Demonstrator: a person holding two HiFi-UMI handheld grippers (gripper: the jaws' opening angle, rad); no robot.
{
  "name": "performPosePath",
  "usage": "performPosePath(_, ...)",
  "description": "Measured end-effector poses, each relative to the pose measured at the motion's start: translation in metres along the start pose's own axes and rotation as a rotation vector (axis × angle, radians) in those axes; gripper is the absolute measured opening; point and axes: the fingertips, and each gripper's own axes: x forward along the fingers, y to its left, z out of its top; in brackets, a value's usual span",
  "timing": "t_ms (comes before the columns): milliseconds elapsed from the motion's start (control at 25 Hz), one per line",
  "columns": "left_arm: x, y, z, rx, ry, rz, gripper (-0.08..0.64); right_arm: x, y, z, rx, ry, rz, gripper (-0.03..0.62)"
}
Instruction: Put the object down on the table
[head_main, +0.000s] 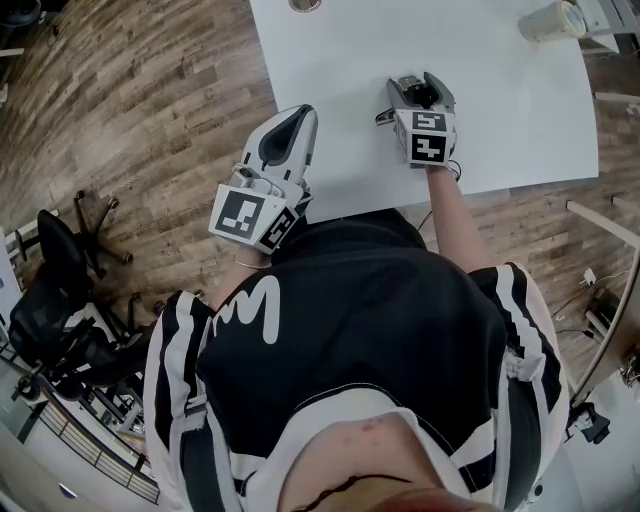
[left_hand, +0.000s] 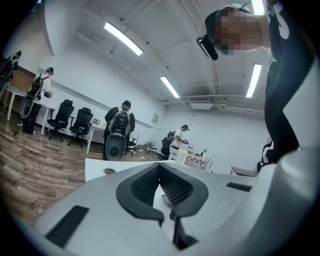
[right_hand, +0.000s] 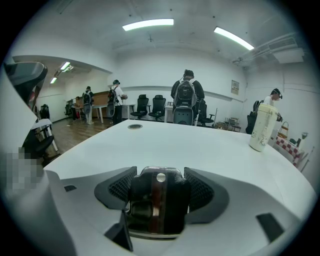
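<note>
My right gripper (head_main: 421, 86) is over the white table (head_main: 500, 110), shut on a small black object (head_main: 426, 96). In the right gripper view that black object (right_hand: 158, 200) fills the gap between the dark pads (right_hand: 201, 190); it has a shiny metal edge and a small round hole at its top. I cannot tell whether it touches the table (right_hand: 190, 145). My left gripper (head_main: 294, 120) hovers at the table's near left edge. Its pads (left_hand: 176, 190) meet with nothing between them.
A pale bottle (head_main: 552, 20) stands at the table's far right, also in the right gripper view (right_hand: 262, 127). A round cable hole (head_main: 305, 5) sits at the far edge. Black office chairs (head_main: 60, 300) stand on the wood floor to the left. People with backpacks (right_hand: 186, 100) stand beyond the table.
</note>
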Motion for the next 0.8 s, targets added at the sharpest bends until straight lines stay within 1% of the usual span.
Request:
performPosePath(560, -0.0036, 0.0025, 0.0007, -0.004, -0.009, -0.003, 0.005, 0.0044, 0.0006, -0.0030, -0.010, 0.036, -0.008, 0.295)
performPosePath(680, -0.0037, 0.0013, 0.0015, -0.009, -0.011, -0.003, 0.003, 0.0045, -0.0022, -0.0041, -0.005, 0.038, -0.015, 0.295)
performPosePath(800, -0.0030, 0.0018, 0.0007, -0.017, -0.012, -0.002, 0.005, 0.0057, -0.0025, -0.0003, -0.020, 0.027, -0.015, 0.295)
